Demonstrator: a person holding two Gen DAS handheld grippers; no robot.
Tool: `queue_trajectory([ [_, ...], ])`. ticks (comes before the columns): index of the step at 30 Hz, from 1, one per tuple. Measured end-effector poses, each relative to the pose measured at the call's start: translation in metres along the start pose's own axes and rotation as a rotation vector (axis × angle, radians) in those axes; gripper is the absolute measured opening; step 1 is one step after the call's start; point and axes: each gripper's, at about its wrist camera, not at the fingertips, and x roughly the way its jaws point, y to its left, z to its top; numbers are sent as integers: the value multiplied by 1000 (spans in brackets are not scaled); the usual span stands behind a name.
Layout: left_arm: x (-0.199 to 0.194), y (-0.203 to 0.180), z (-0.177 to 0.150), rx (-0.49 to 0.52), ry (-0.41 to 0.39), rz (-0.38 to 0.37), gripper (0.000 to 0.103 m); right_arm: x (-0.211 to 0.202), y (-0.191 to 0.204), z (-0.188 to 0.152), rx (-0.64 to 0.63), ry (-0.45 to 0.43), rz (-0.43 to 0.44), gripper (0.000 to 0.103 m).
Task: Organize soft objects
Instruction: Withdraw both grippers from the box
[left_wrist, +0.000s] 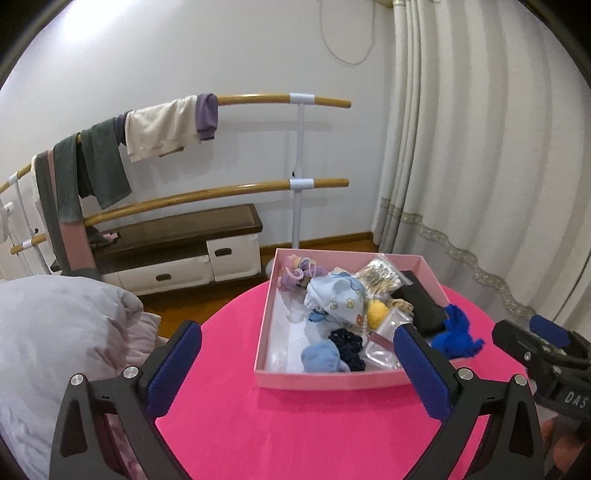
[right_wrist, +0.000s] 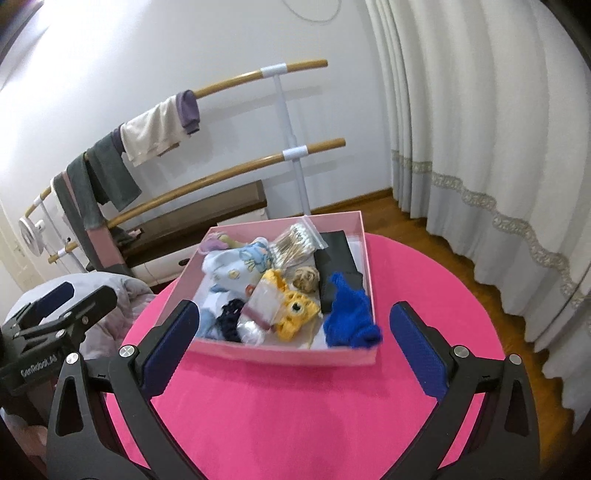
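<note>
A pink box (left_wrist: 325, 382) (right_wrist: 284, 354) stands on the round pink table (left_wrist: 295, 435) (right_wrist: 295, 413). It holds several soft things: a pale blue patterned cloth (left_wrist: 332, 301) (right_wrist: 236, 266), a yellow knitted toy (right_wrist: 295, 310), a bright blue knit piece (left_wrist: 456, 334) (right_wrist: 351, 321) over the right rim, a dark crocheted piece (left_wrist: 347, 343) and a light blue sock (left_wrist: 319, 356). A black case (left_wrist: 421, 302) and a bag of cotton swabs (right_wrist: 295, 242) lie there too. My left gripper (left_wrist: 295, 358) and right gripper (right_wrist: 295, 336) stand open in front of the box, holding nothing.
A grey cushion (left_wrist: 55, 339) lies left of the table. Behind stand a wooden double-rail barre (left_wrist: 258, 99) hung with clothes, a low cabinet (left_wrist: 177, 251) and a long curtain (left_wrist: 480, 166) at the right. Wooden floor surrounds the table.
</note>
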Motion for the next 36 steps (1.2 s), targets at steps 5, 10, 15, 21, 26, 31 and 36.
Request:
queue_trajectory([
  [5, -98, -1, -64, 15, -40, 6, 103, -40, 9, -17, -7, -37, -24, 103],
  [10, -161, -5, -94, 15, -77, 5, 103, -80, 20, -35, -25, -78, -41, 103],
  [15, -212, -4, -120, 8, -101, -11, 103, -112, 33, -51, -52, -109, -55, 103],
  [21, -264, 0, -156, 14, -124, -12, 103, -144, 49, -77, -76, -150, -85, 103],
  [26, -300, 5, -180, 14, -145, -11, 103, -164, 56, -100, -73, -171, -105, 103],
  [31, -335, 7, -205, 22, -146, 14, 103, -188, 61, -119, -62, -189, -124, 103],
  [36, -374, 2, -222, 14, -169, 20, 103, -214, 68, -123, -75, -239, -142, 103],
])
